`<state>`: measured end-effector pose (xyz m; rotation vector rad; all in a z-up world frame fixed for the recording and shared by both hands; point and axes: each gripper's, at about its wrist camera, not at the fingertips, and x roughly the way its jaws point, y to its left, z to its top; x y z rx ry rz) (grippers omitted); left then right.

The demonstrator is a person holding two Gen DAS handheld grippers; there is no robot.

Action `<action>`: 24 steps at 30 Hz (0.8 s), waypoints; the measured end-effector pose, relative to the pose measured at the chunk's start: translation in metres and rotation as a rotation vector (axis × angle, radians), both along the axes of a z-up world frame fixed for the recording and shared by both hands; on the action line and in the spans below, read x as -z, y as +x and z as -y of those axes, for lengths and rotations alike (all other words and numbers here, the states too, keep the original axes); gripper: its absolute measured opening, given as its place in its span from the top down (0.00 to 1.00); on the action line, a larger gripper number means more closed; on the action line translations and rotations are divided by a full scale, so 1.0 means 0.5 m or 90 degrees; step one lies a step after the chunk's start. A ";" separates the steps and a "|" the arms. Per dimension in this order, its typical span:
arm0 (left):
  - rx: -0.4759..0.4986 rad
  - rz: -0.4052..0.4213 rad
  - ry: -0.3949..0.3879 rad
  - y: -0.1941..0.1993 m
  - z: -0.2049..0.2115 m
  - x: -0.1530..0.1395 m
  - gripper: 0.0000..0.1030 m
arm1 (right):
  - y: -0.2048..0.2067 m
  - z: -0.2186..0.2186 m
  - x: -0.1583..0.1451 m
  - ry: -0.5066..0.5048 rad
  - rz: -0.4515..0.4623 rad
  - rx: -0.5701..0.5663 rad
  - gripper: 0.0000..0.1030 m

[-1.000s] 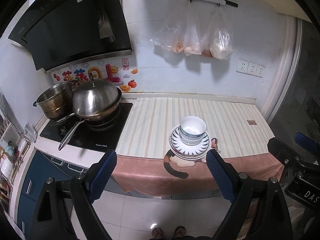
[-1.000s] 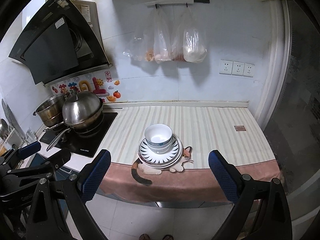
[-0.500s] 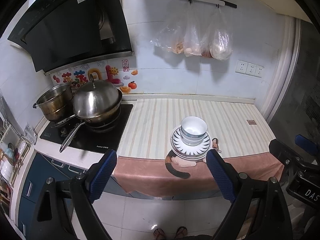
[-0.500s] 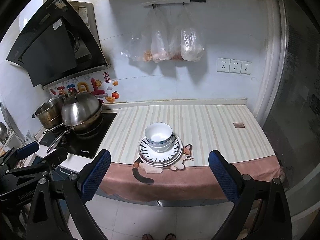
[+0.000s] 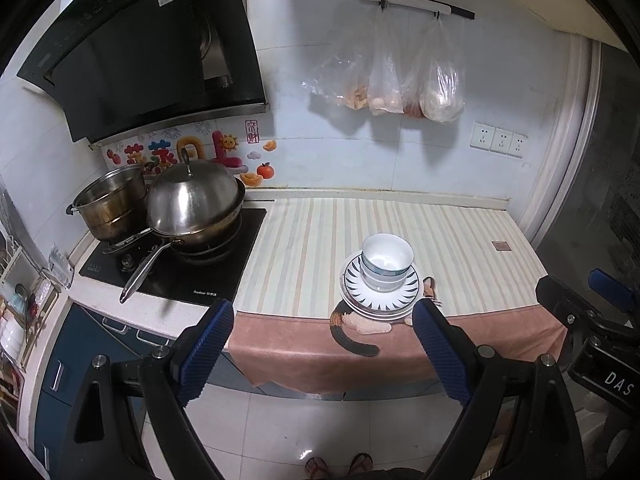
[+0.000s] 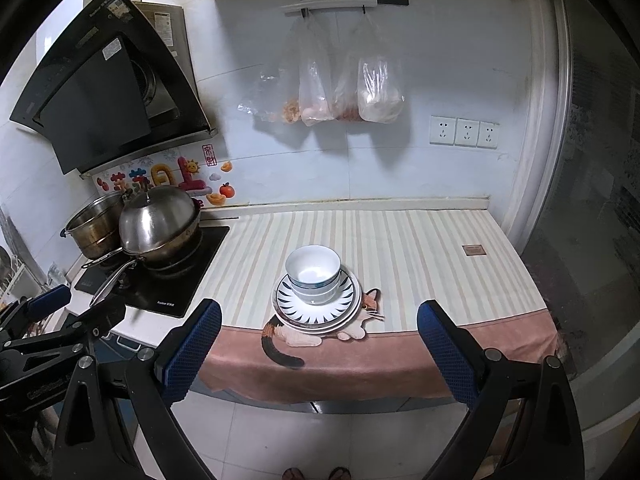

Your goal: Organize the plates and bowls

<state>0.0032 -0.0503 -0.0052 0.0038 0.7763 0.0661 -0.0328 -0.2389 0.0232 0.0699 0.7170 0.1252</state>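
Holding back from the counter: both grippers hang over the floor tiles, clear of the dishes.
Left gripper (image 5: 323,354): jaws spread wide, nothing between them; its blue pads (image 5: 206,350) frame the counter edge.
Right gripper (image 6: 319,354): jaws likewise released and bare.
Cross-views: the left view catches the right gripper at its right edge; the right view catches the left gripper (image 6: 52,320) at its lower left, too side-on there to judge its jaws.
Feet: sandalled toes (image 5: 338,466) show at the bottom of both views.
Cloth: a pink-edged striped cloth (image 5: 304,240) with a cat picture (image 6: 320,336) covers the counter and hangs over the front edge.
Plates (image 6: 318,312): a stack with dark ray markings, near the front edge, partly over the cat.
Bowls (image 6: 313,272): nested white bowls standing upright in the top plate.
Stove (image 5: 180,264): left of the cloth, carrying a lidded pan (image 5: 192,204) and a steel pot (image 5: 108,204).
Only the left view: blue cabinet drawers (image 5: 76,356) under the stove.
Wall: bags (image 6: 340,92) hang from a rail; sockets (image 6: 464,132) to the right.
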 end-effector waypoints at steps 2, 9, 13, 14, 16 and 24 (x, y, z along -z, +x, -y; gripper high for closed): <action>0.001 0.000 -0.001 0.000 0.001 0.000 0.11 | -0.002 -0.003 0.000 -0.001 0.002 0.002 0.02; 0.000 0.002 -0.002 -0.004 0.008 -0.002 0.11 | -0.002 0.000 -0.001 0.002 0.002 0.006 0.02; -0.001 -0.003 -0.005 -0.004 0.015 -0.003 0.11 | -0.003 0.000 0.000 0.005 -0.003 0.009 0.02; -0.001 -0.003 -0.005 -0.005 0.016 -0.004 0.11 | -0.003 -0.001 0.001 0.005 -0.004 0.010 0.02; -0.003 -0.002 -0.005 -0.006 0.016 -0.004 0.11 | -0.006 -0.004 0.001 0.006 -0.005 0.012 0.02; -0.002 -0.002 -0.006 -0.006 0.014 -0.004 0.11 | -0.011 -0.011 -0.001 0.000 -0.002 0.021 0.02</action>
